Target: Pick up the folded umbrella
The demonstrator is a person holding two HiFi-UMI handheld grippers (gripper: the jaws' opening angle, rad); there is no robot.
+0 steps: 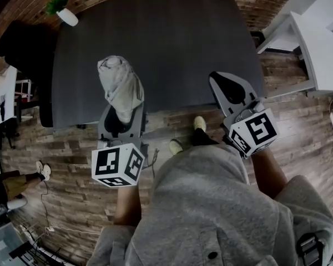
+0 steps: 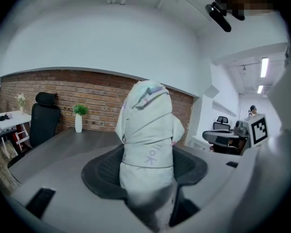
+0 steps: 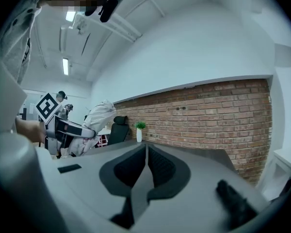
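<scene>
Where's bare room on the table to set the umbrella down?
Nearly all of the table is bare, from the vase at its far left corner across to the right edge. Crowded only at the near edge, where left tongs hold the umbrella.

Pale folded fabric umbrella (image 1: 120, 85) in my left gripper (image 1: 121, 119), over the dark rectangular table (image 1: 172, 43)'s near edge; right gripper (image 1: 228, 87) to its right; green plant in a white vase (image 1: 62, 10) on the far-left corner.

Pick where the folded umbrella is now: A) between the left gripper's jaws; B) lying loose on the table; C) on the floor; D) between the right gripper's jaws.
A: the left gripper clamps the umbrella between its jaws, while the right gripper is shut and empty.
</scene>
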